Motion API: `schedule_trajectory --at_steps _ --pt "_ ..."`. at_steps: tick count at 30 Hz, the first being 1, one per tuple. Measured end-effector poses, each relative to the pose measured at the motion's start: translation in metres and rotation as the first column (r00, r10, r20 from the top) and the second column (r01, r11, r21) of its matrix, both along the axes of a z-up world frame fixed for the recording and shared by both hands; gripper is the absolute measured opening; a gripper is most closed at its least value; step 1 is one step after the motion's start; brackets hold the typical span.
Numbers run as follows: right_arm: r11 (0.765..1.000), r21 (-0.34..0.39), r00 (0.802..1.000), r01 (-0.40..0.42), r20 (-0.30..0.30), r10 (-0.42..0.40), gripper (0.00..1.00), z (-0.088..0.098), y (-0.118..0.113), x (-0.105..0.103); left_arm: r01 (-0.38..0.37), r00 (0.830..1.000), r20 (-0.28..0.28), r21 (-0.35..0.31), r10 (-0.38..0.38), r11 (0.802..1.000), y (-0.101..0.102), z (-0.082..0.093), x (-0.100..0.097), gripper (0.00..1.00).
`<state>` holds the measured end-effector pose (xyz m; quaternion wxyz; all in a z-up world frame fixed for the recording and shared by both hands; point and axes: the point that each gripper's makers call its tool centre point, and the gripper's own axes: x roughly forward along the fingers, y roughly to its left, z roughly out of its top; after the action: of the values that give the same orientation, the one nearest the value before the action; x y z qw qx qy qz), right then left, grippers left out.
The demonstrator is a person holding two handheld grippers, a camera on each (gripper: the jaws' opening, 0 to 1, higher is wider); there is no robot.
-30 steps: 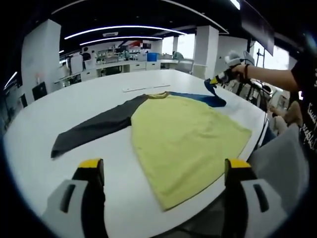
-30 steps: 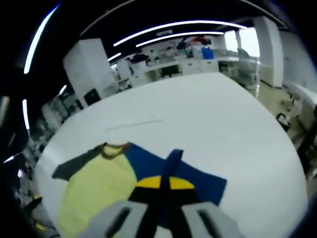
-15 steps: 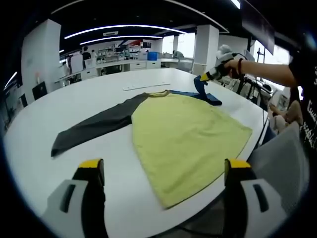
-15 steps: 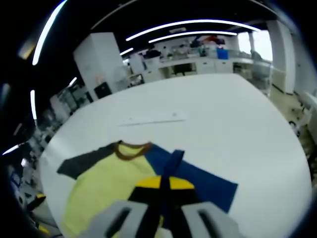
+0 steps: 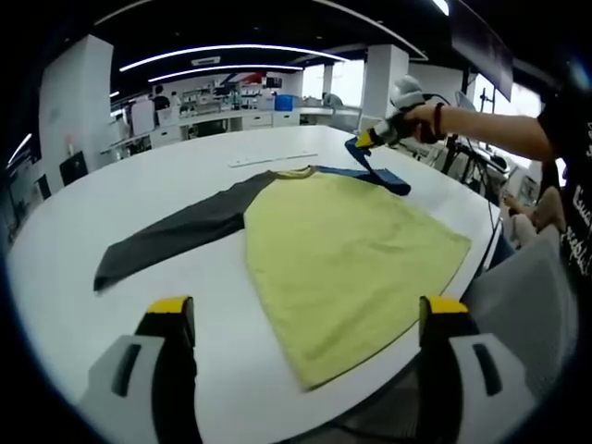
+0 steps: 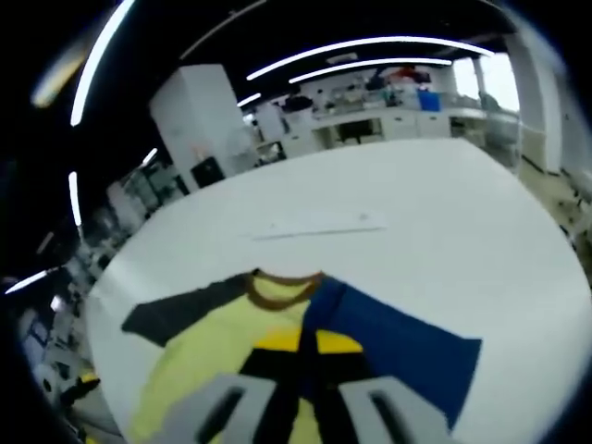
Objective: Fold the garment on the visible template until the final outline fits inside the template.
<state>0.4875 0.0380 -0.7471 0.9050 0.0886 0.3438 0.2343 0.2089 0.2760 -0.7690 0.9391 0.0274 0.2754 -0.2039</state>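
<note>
1. Since the earlier frames, the right tongs have carried the blue sleeve farther in over the shirt's collar end, away from the desk's edge beside the person; the left tongs have kept their place.
2. Right tongs: jaws closed on a fold of the blue sleeve, lifting it off the desk.
3. Left tongs: jaws spread wide with nothing between them, hovering above the near edge of the desk.
4. A pale yellow long-sleeved cloth shirt lies flat on the round white desk, its hem at the near edge.
5. Its dark grey sleeve stretches out flat across the desk.
6. A thin white strip lies beyond the brown collar.
</note>
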Motion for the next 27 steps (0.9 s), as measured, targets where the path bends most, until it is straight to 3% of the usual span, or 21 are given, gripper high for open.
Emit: schedule_trajectory --at_steps 9,27 --pt "0.998 0.015 0.997 -0.065 0.032 0.064 0.00 0.005 0.035 0.004 0.004 1.000 -0.004 -0.008 -0.004 1.000 0.017 -0.012 0.003 0.98" --pt "0.973 0.096 0.976 -0.210 0.086 0.202 0.00 0.015 0.102 -0.015 -0.003 1.000 -0.011 -0.005 0.003 1.000 0.019 -0.016 0.001 0.97"
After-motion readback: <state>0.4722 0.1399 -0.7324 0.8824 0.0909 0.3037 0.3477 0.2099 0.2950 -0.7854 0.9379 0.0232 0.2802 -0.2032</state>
